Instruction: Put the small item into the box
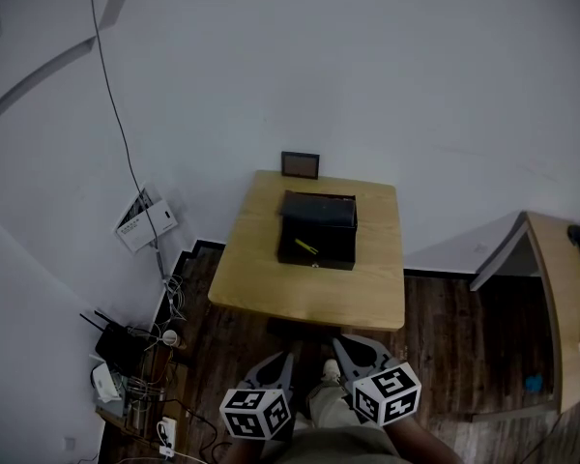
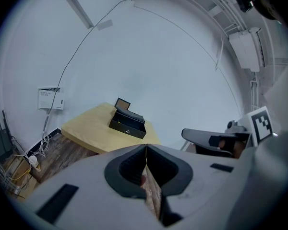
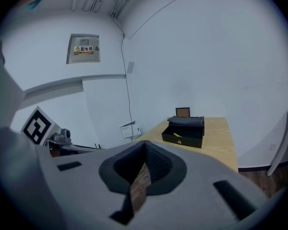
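**Resting shut, both tongs hang back while the small item lies in the box**

Seen from the head view, the left gripper [image 1: 284, 358] and the right gripper [image 1: 342, 344] are held low at 6 o'clock, well apart from the table [image 1: 309, 298]. Each gripper's own view shows its jaws pressed fully together with nothing between them, only the dark plank floor below.

The box [image 1: 314, 256] stands near the middle of the table, at 12 o'clock from the grippers. It is black, rectangular and hard-walled, with a small round metal catch [image 3: 178, 142] on its front. Its lid [image 1: 317, 208] is folded back toward 12 o'clock. The small item [image 1: 306, 246] is a thin yellow sliver that lies slantwise on the box floor, toward 7 o'clock of the interior. It is too small to identify.

By its look, the item is light and stiff. It is also slim enough to twist or slip out of a pinch. If it needed lifting, the pads would best close across its middle, coming straight down between the box walls.

The tabletop is pale, smooth wood with rounded corners. A small dark frame [image 1: 300, 164] leans on the wall at 12 o'clock of the box.
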Action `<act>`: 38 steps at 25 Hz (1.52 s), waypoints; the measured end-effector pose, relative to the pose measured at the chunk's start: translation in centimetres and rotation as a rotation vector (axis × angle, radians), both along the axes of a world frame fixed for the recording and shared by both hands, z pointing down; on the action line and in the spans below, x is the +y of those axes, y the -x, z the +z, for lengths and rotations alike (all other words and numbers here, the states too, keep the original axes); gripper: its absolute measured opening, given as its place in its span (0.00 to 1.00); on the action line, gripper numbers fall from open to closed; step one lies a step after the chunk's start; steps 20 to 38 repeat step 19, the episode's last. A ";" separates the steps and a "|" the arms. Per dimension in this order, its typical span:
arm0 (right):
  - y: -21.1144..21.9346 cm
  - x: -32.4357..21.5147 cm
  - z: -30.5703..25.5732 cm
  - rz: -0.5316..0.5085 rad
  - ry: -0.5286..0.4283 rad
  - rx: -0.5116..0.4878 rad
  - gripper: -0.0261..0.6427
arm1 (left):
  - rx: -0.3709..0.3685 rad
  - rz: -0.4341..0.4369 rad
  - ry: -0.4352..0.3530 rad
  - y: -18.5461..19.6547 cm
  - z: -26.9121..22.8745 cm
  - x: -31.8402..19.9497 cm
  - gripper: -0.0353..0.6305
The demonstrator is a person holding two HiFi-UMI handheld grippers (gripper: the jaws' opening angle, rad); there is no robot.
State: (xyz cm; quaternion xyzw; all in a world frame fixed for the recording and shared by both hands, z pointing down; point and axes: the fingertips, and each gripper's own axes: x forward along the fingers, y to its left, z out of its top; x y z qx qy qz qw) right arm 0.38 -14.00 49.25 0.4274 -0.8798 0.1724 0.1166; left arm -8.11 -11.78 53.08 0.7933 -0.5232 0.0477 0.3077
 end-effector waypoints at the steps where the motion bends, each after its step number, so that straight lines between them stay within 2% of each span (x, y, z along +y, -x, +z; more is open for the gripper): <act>1: 0.0 0.0 -0.1 0.000 -0.002 -0.004 0.04 | 0.000 -0.001 0.000 0.0 0.0 0.0 0.06; 19: 0.7 0.1 -1.2 0.010 -0.041 -0.038 0.04 | -0.004 0.010 -0.012 0.1 0.0 -0.1 0.06; 38: 0.7 0.1 -1.2 0.010 -0.041 -0.038 0.04 | -0.004 0.010 -0.012 0.1 0.0 -0.1 0.06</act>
